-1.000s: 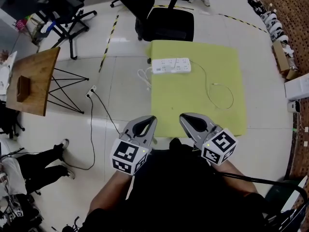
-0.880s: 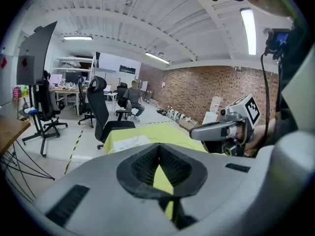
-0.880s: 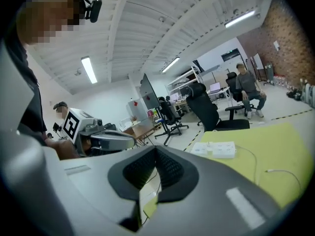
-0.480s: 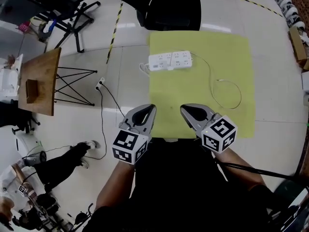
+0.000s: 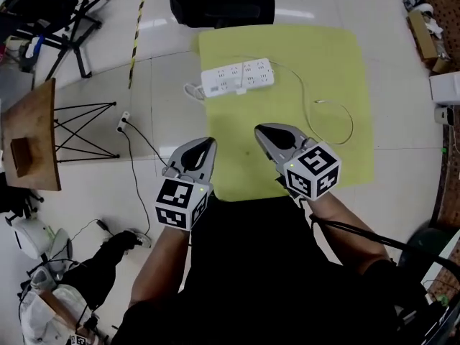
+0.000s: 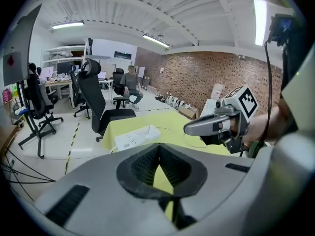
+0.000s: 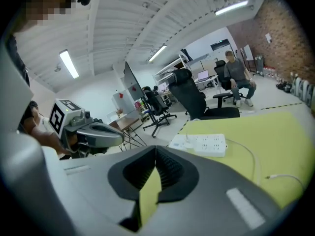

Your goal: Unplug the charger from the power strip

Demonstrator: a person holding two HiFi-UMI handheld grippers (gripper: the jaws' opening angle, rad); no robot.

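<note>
A white power strip (image 5: 237,77) lies at the far left of the yellow table (image 5: 302,157). A small white charger (image 5: 242,89) is plugged into its near side. Its thin white cable (image 5: 338,110) runs right and loops over the cloth. My left gripper (image 5: 208,144) and right gripper (image 5: 260,130) hover side by side over the table's near edge, well short of the strip. Both are shut and hold nothing. The strip (image 6: 135,137) shows beyond the left gripper (image 6: 158,147). The strip and charger (image 7: 189,140) show beyond the right gripper (image 7: 155,149).
A black office chair (image 5: 223,6) stands behind the table. To the left are a wooden side table (image 5: 29,135) on wire legs and a floor socket with a black cord (image 5: 122,124). A person's legs (image 5: 108,250) are at lower left. Boxes (image 5: 445,88) sit at the right.
Both grippers have moved forward and down toward the table, closer to the power strip. Their jaws have stayed shut.
</note>
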